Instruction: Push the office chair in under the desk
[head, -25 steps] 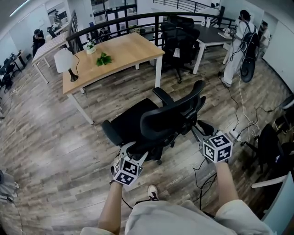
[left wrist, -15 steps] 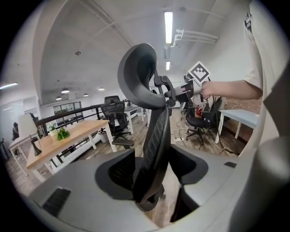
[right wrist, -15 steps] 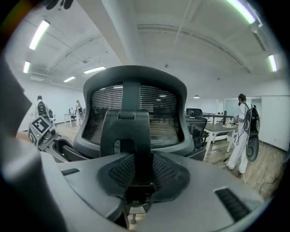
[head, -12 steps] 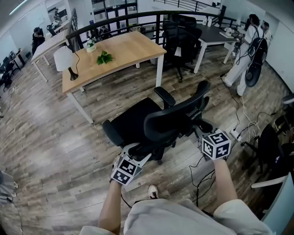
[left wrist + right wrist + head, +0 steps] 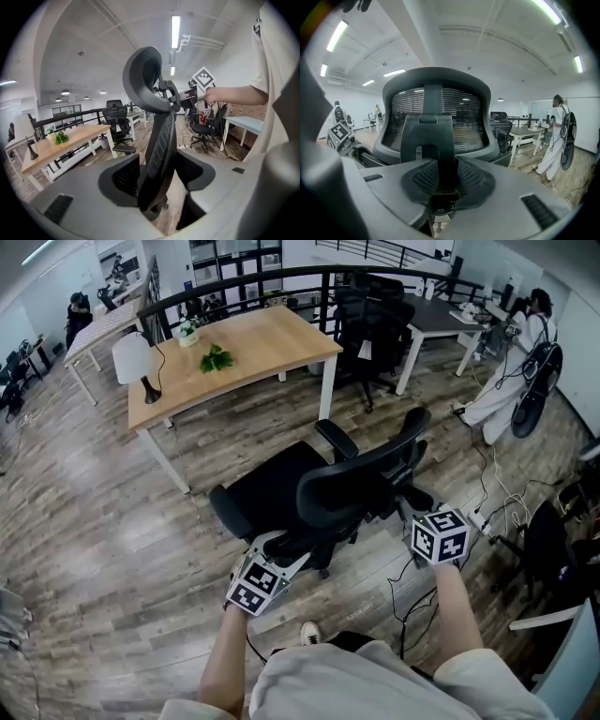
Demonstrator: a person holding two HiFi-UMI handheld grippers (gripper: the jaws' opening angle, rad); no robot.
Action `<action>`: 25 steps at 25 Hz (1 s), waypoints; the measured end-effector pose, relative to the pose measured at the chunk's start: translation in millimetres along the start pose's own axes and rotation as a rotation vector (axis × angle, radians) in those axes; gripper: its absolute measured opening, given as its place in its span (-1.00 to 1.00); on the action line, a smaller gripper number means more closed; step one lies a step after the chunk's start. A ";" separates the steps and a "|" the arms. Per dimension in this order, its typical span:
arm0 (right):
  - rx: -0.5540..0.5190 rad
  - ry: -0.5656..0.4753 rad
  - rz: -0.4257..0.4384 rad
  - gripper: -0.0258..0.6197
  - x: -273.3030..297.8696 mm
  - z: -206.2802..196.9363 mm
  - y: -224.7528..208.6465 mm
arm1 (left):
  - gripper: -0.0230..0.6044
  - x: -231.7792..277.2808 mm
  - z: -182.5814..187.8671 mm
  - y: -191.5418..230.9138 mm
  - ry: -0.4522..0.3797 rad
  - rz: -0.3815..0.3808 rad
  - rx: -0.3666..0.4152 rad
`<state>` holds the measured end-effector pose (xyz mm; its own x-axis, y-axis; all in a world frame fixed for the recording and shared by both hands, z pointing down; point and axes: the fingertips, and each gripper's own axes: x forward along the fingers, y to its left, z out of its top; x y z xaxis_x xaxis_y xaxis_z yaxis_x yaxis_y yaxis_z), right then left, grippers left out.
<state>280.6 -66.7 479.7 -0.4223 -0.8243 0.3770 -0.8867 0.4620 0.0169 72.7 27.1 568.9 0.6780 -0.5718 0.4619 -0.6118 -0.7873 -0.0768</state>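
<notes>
The black office chair stands on the wood floor with its back to me, a short way from the light wooden desk. My left gripper is shut on the side edge of the mesh backrest, which runs up between its jaws. My right gripper is behind the chair. Its jaws are closing, and its pads press both sides of the black post under the headrest. The left gripper view shows the headrest side-on with the right gripper behind it.
On the desk stand a white lamp and a small plant. A second black chair and a dark desk are behind it. A person stands at the right. Cables and a power strip lie near my feet.
The chair has shifted slightly away from me, with both grippers staying on it. The person at the right has walked farther right.
</notes>
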 end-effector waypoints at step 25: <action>-0.053 0.003 0.066 -0.64 128.8 50.0 27.4 | -0.03 5.0 -11.3 136.5 0.014 0.009 -0.058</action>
<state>192.5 -176.6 482.4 -0.4788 -0.7907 0.3814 -0.8458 0.5319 0.0409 -12.0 -80.6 570.7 0.6673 -0.5750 0.4734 -0.6405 -0.7674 -0.0292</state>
